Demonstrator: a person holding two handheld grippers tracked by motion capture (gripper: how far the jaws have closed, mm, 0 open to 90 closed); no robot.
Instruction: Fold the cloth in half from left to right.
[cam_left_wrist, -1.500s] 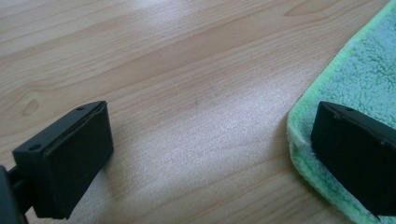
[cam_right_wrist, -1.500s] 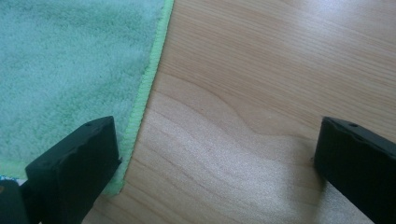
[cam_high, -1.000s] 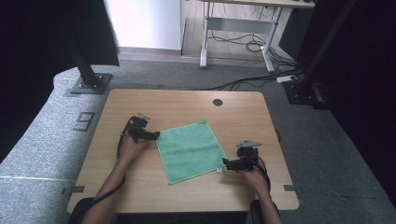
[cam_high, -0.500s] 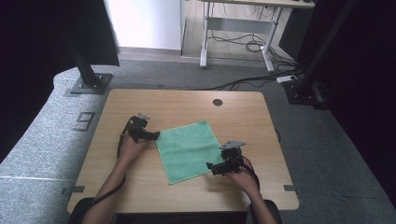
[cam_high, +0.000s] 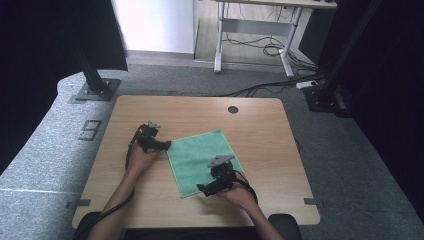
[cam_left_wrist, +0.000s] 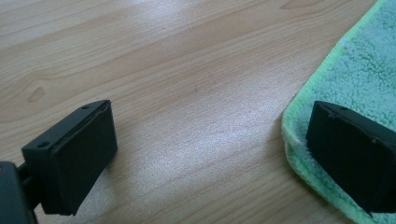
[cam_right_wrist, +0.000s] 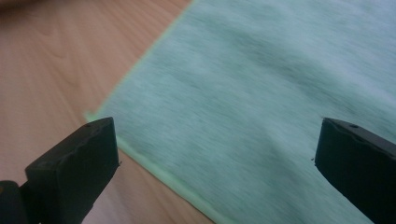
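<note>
Lying flat, the green cloth (cam_high: 202, 160) sits between both grippers' spread jaws.

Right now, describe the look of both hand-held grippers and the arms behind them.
Both are black. The left hand-held gripper trails a black cable along a bare forearm. The right hand-held gripper carries a grey three-cornered plate. Each has two blocky black jaws. No sleeves show.
</note>
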